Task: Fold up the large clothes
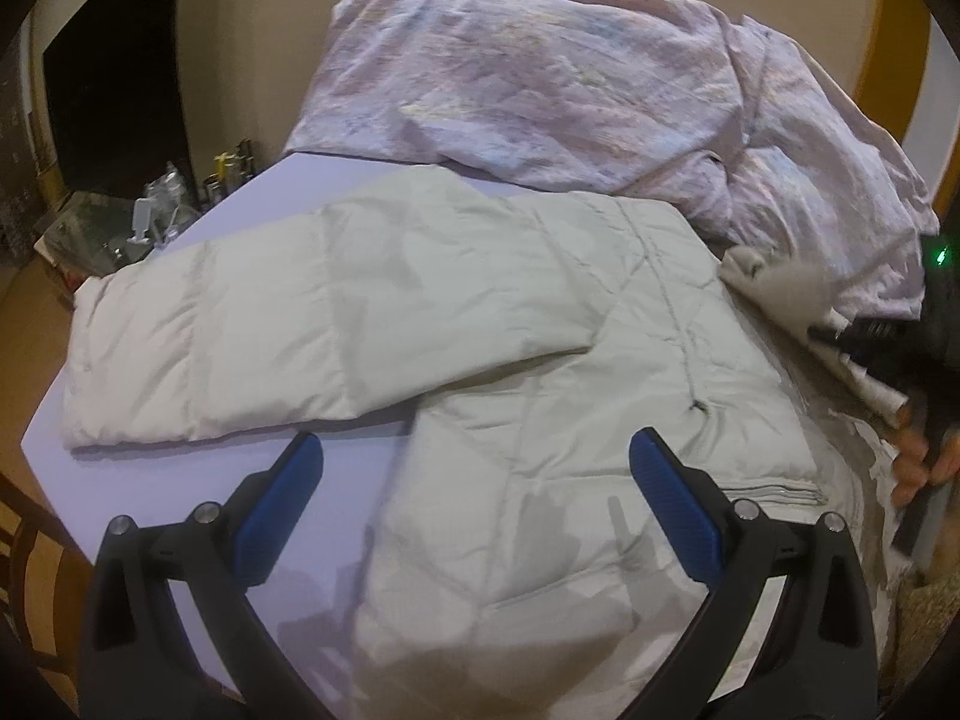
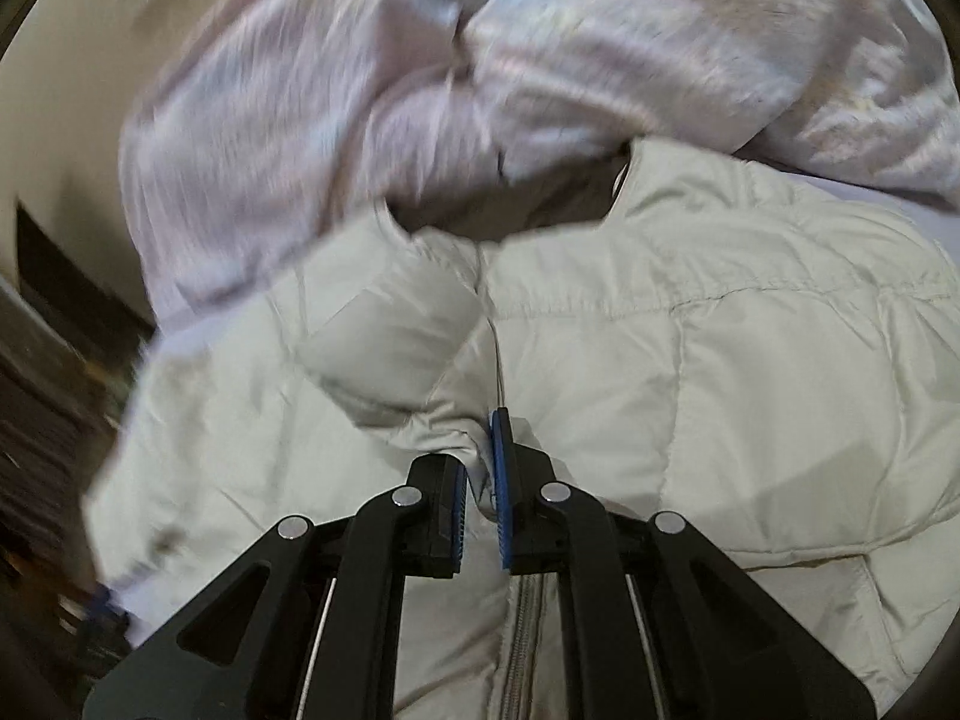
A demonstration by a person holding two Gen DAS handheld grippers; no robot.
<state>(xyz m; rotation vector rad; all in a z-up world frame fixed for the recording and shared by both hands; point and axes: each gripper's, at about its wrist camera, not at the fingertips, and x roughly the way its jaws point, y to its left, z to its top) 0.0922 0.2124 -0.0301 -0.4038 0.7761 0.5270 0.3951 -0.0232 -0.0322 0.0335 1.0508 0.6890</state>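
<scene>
Pale jacket (image 1: 480,324) lying on the table (image 1: 336,468) beside the pink bedding (image 1: 540,78): right claw (image 2: 480,474) pinching a jacket fold, left claw (image 1: 474,480) spread above it; the fold should travel low, flat and untwisted.

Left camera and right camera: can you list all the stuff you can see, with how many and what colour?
puffy jacket: one, cream, spread on the bed, one sleeve folded across.
bedsheet: one, pale lilac, under the jacket.
crumpled blanket: one, pinkish with pastel print, behind the jacket.
bottles and clutter: several, clear and dark, on a low surface left of the bed; too small to count.
left gripper: one, black with blue pads, jaws wide open above the jacket.
right gripper: one, black with blue pads, jaws pinched on jacket fabric.
</scene>
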